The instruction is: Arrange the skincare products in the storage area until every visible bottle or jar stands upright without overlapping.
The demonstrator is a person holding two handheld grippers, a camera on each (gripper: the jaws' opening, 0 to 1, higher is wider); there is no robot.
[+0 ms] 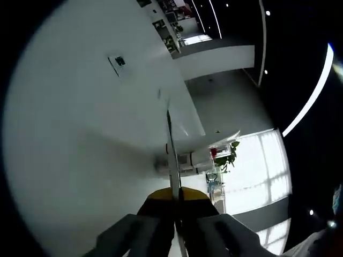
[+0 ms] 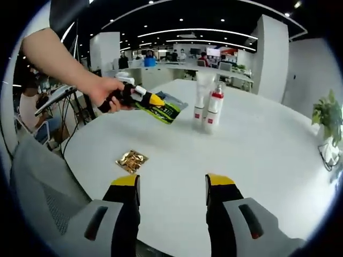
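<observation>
In the right gripper view, a white tube (image 2: 199, 104) and a white bottle with a red collar (image 2: 214, 110) stand upright side by side on the round white table (image 2: 268, 160). A gold sachet (image 2: 131, 160) lies flat nearer to me. A hand holds my left gripper (image 2: 153, 100), shut on a green-and-black packet (image 2: 163, 111) in the air left of the bottles. My right gripper (image 2: 172, 184) hangs open over the table's near edge, holding nothing. In the left gripper view, my left gripper (image 1: 176, 195) pinches the packet's thin edge (image 1: 170, 152), with the two bottles (image 1: 190, 160) beyond.
A bluish packet (image 2: 176, 99) lies on the table behind the held one. A grey chair back (image 2: 48, 203) stands at the table's near left edge. A potted plant (image 2: 327, 118) is at the right. Desks and people fill the office behind.
</observation>
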